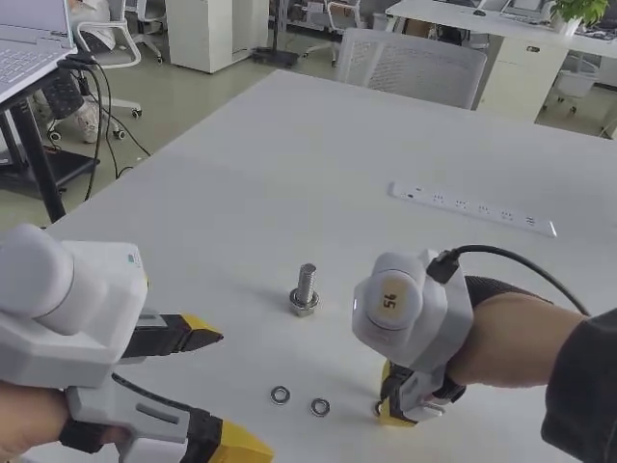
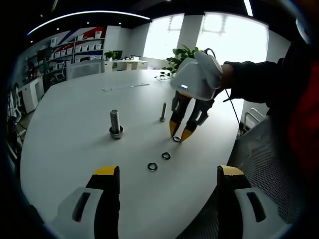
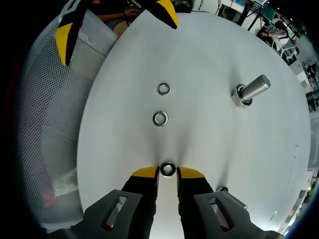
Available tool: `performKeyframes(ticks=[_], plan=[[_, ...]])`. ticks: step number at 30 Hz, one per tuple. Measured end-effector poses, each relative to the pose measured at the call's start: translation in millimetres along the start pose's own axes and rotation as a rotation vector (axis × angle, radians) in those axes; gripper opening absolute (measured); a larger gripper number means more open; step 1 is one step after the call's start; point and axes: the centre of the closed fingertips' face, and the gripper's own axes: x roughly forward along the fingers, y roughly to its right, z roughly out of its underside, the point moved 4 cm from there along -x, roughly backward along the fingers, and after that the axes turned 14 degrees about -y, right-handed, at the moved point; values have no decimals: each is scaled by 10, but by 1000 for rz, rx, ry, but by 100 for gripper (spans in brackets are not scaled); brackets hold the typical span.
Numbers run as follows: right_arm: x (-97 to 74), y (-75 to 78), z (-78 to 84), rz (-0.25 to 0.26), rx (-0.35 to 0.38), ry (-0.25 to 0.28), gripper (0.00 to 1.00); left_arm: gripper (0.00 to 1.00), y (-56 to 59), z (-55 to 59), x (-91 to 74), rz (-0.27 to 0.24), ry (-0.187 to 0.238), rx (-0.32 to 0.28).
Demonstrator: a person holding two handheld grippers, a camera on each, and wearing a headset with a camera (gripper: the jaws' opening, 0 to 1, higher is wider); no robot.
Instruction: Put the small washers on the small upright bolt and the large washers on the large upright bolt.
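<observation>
The large bolt (image 1: 305, 289) (image 2: 115, 124) (image 3: 249, 90) stands upright mid-table. The thin small bolt (image 2: 163, 112) stands farther off, close behind my right gripper. Two washers (image 1: 281, 394) (image 1: 320, 407) lie flat side by side near the front edge, also seen as washers (image 3: 164, 89) (image 3: 160, 118). My right gripper (image 1: 395, 413) (image 2: 179, 135) (image 3: 168, 172) points down at the table, its jaws drawn narrow around a third washer (image 3: 167, 169) (image 2: 176, 139) that rests on the tabletop. My left gripper (image 2: 168, 172) (image 1: 198, 340) hovers at the near left, wide open and holding nothing.
A white power strip (image 1: 472, 207) lies across the far right of the white table (image 1: 289, 164). A mesh chair (image 1: 410, 63) stands at the far edge, and another mesh chair (image 3: 65, 114) sits by the near edge. A desk with a laptop (image 1: 29, 43) is at the left.
</observation>
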Motion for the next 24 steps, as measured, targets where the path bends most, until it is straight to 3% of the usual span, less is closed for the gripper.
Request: performKeyframes(ticks=[24], plan=[[-46, 20, 43, -2, 9, 6, 14, 79, 6, -5, -2, -2, -2, -2]])
